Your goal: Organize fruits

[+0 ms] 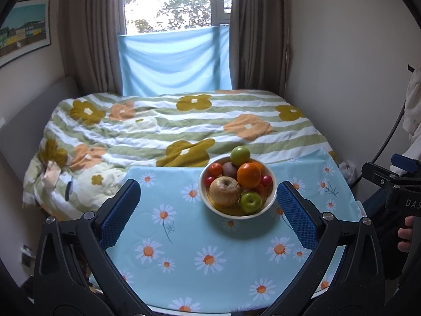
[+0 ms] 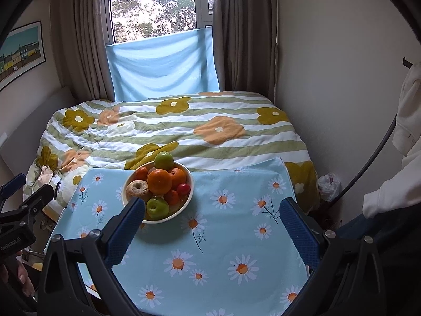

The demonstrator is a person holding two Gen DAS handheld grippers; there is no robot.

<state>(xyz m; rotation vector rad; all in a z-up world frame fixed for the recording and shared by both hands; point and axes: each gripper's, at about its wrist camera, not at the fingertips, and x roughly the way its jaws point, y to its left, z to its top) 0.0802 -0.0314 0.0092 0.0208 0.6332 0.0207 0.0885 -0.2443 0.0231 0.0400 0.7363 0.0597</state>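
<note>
Fruits [image 1: 248, 175] in bowl [image 1: 208, 205] on table [image 1: 210, 276], bed [image 1: 184, 121] behind.

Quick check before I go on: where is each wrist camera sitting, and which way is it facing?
Left wrist: above the table's near edge, facing the bed and window; the bowl shows between its open left tongs; the other tool and fingers at right.
Right wrist: further right, same heading; the bowl sits behind the left finger of the open right tongs; white sleeve at right.
Shared: bowl, daisy tablecloth, bed, window.
</note>
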